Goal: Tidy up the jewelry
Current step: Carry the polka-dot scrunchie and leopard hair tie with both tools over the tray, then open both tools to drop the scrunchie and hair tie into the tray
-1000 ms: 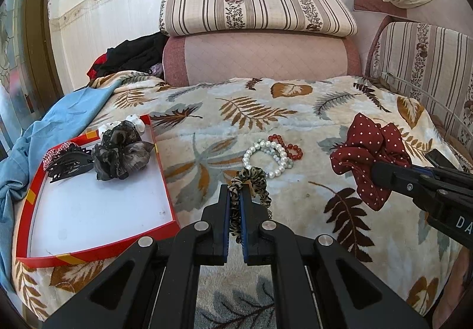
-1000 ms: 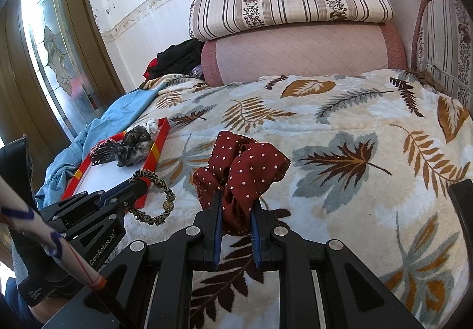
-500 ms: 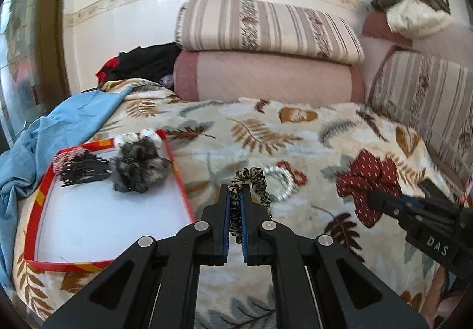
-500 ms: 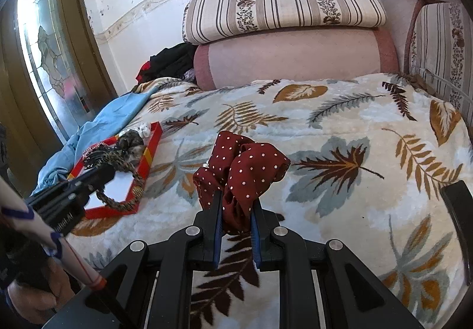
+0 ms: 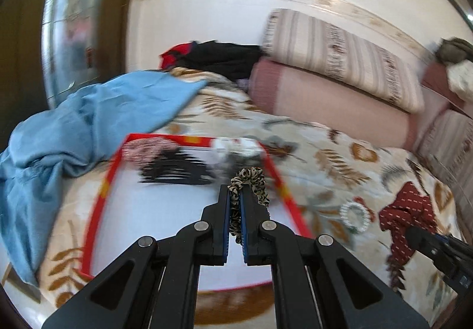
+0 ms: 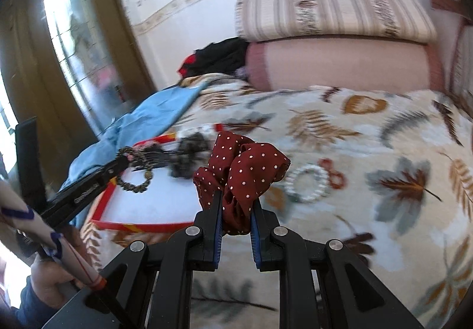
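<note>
My left gripper (image 5: 235,196) is shut on a leopard-print scrunchie (image 5: 251,181) and holds it above the red-rimmed white tray (image 5: 97,204); it also shows in the right wrist view (image 6: 134,181). My right gripper (image 6: 235,204) is shut on a dark red polka-dot scrunchie (image 6: 245,163), held above the bedspread right of the tray (image 6: 102,210). A pearl bracelet (image 6: 307,184) and a red bead bracelet (image 6: 332,172) lie on the bedspread. In the tray lie a black hair claw (image 5: 174,169), a grey-black scrunchie (image 6: 189,148) and a pink-red scrunchie (image 5: 145,148).
A blue cloth (image 5: 74,128) is bunched left of the tray. Striped and pink bolsters (image 5: 334,77) line the back of the leaf-print bedspread (image 6: 384,137). Dark clothes (image 5: 218,54) lie in the far corner. A glazed door (image 6: 68,48) stands at left.
Both grippers have swung left with their scrunchies. The left one has moved from over the bracelets to over the tray. The right one has come nearer the tray.
</note>
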Motion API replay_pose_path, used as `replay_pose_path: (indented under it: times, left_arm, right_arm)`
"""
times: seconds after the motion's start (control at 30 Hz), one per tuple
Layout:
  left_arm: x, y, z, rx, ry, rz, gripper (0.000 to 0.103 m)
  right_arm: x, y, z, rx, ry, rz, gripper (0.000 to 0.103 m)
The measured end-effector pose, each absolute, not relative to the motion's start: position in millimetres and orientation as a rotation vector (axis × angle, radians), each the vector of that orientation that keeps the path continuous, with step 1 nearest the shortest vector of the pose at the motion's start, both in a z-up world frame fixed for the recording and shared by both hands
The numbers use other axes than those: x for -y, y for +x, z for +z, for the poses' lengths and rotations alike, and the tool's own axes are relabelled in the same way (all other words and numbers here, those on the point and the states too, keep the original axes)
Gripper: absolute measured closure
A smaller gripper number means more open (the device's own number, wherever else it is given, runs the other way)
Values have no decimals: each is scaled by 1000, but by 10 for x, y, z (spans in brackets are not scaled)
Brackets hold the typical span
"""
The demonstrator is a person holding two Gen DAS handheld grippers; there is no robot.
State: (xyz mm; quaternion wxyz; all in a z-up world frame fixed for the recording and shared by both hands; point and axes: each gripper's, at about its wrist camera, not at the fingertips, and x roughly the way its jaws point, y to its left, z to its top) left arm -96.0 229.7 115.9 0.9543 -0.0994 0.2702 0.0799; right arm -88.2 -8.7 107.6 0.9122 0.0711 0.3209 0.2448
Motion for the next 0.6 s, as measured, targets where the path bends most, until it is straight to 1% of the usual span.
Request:
replay_pose_path:
  times: [0.1,0.3,0.6]
  left_arm:
    - [-2552,-926,1122,-558,-215,231,97]
    - [-3029,-764,901,-645,-285,303,97]
    - [-3235,-649,610,-750,-351,342,97]
  right_arm:
    - [-202,-799,1104,-680,140,561,86]
    - [-791,-572,993,-755,130,641,86]
    - [-1464,-162,592,-927,121,676,84]
